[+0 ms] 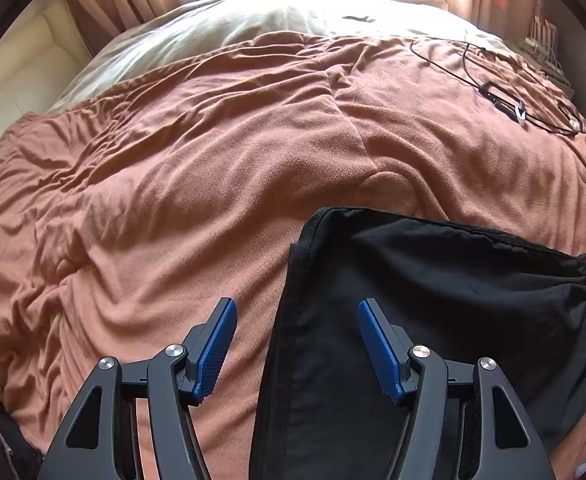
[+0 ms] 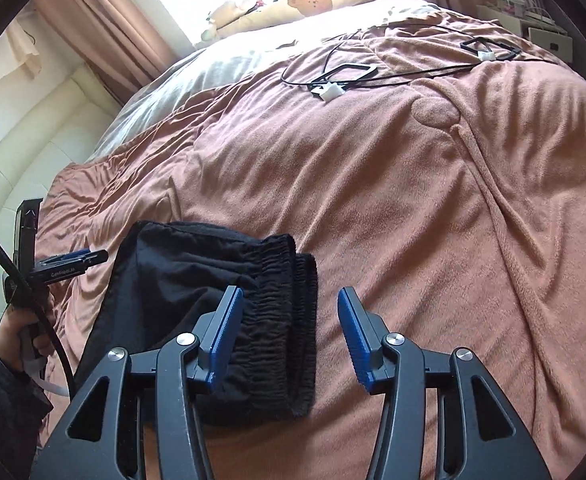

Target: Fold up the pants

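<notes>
Both the left claw (image 1: 297, 344) and the right claw (image 2: 290, 334) hovered with blue pads spread wide, gripping nothing.

Folded black pants (image 2: 213, 300) on brown blanket (image 2: 413, 200), wide-open right gripper (image 2: 289, 300) above elastic waistband (image 2: 289, 280).

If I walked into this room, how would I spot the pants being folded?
Look at the big bed covered by a rust-brown fleece blanket. At its near edge, right under the two open blue-padded grippers, lies a folded bundle of black pants with a gathered elastic waistband. It is the only dark cloth there; the black cables lie far up near the pillows.
</notes>
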`<state>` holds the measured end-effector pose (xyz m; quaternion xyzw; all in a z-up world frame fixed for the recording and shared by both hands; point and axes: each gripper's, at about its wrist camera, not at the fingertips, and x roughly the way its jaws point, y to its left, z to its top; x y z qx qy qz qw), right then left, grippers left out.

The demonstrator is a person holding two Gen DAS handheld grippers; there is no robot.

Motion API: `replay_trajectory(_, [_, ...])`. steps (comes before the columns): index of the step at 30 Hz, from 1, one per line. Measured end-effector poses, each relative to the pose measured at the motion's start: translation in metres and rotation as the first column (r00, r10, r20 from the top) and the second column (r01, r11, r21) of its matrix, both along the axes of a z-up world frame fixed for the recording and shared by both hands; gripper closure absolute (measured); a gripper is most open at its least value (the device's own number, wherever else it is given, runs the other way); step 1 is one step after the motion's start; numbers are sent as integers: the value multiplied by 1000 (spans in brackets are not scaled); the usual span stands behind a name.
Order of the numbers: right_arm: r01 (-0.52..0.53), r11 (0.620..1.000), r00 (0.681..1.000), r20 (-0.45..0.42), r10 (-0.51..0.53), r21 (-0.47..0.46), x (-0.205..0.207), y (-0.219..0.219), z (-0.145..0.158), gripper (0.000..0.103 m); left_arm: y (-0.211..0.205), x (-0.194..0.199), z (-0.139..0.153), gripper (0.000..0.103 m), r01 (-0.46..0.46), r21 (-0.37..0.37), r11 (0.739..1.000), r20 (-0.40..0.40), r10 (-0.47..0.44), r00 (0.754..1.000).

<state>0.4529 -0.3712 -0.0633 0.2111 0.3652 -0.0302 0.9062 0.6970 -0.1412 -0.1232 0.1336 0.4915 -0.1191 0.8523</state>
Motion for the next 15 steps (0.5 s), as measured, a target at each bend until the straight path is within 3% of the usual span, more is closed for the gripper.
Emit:
replay_trajectory(10, [-6,992,1000,-19,8,123,-33,-7,-14,56,42,-60,25,38,-33,-59,998,-4,33,999])
replay_trajectory(12, [-15,989,1000,-19,18,149,-39,-6,-17,50,49,-72,28,37,-44,-66,997,-6,44,999])
replay_trajectory(14, [-21,985,1000,-3,22,172,-47,-6,-17,36,55,-84,29,37,-51,-68,996,-7,51,999])
replay_trajectory(15, [-23,983,1000,4,22,181,-50,-5,-17,36,58,-91,30,37,-54,-73,996,-4,54,999])
